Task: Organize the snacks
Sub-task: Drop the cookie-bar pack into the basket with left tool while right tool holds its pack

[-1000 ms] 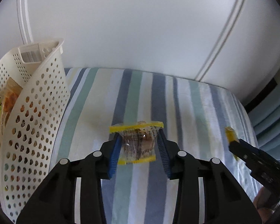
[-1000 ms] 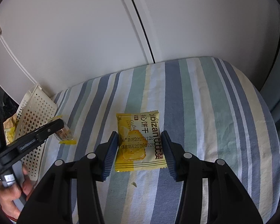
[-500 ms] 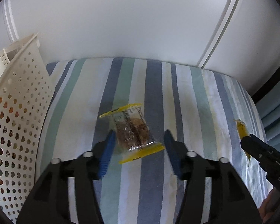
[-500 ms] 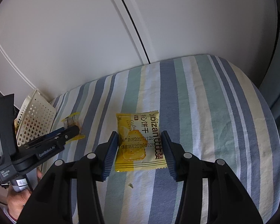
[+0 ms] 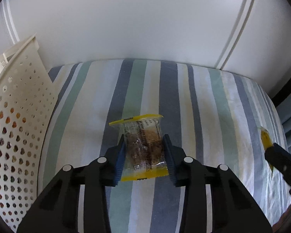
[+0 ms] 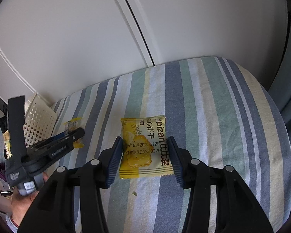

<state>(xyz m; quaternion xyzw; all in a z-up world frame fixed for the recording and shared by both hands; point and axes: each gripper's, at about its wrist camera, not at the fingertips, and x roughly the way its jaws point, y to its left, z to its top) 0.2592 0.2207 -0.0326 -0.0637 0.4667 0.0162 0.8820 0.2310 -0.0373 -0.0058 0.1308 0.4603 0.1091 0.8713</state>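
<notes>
A white perforated plastic basket (image 5: 15, 136) stands at the left edge of the striped blue, green and cream cloth (image 5: 203, 101), with wrappers showing through its holes; white panelled cabinet doors (image 5: 145, 19) rise just behind the cloth's far edge. Between the basket and the left gripper (image 5: 144, 151) the cloth lies bare, and bare stripes run from there to the rounded right edge. The left gripper's blue pads press both sides of a clear snack packet with yellow sealed ends and brown pieces inside (image 5: 143, 147), clamped on it near the cloth's middle; whether it is lifted off the cloth I cannot tell. The right gripper (image 6: 145, 155) sits with its fingers apart around a yellow biscuit packet with black printed lettering (image 6: 145, 147), which lies flat on the cloth; whether the pads touch it is unclear. A small crumb (image 6: 134, 193) lies just nearer than that packet. A hand (image 6: 23, 203) grips the left tool's handle
</notes>
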